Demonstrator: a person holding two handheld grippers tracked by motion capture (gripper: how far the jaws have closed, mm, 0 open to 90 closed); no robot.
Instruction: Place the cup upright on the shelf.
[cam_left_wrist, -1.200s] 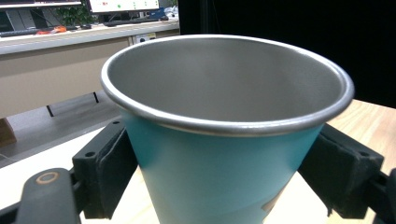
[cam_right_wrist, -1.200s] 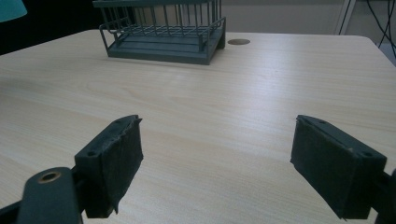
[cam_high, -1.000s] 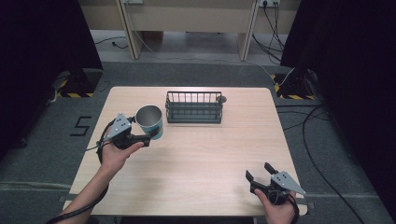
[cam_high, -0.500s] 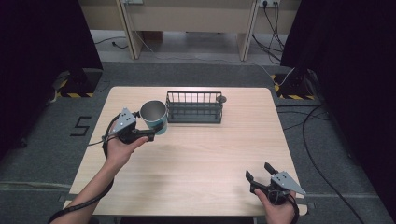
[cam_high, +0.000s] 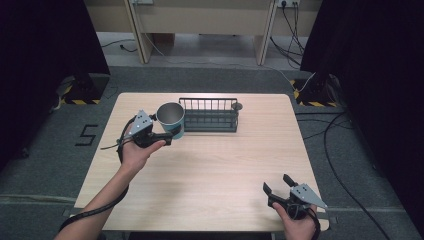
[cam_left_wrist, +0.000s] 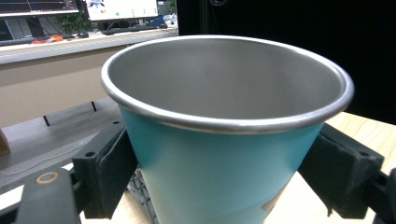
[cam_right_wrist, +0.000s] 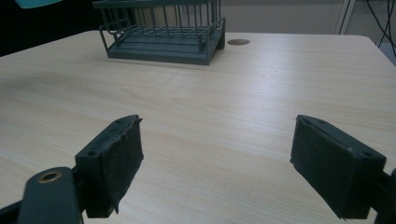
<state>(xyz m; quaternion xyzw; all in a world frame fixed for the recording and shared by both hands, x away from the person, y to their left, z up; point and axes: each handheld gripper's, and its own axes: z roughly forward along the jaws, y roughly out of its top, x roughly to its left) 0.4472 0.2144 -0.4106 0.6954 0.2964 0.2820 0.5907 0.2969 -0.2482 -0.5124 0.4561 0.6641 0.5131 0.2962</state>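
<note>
Presently left gripper (cam_high: 167, 136) jaws clamp the cup (cam_high: 171, 119), carried near the rack (cam_high: 209, 115); right gripper (cam_high: 278, 191) jaws open; next, lowering into rack.

Soft overhead light, dark surroundings

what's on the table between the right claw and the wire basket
Nothing: bare wood runs from the right claw to the wire basket, as the high view and right gripper view show.
</note>
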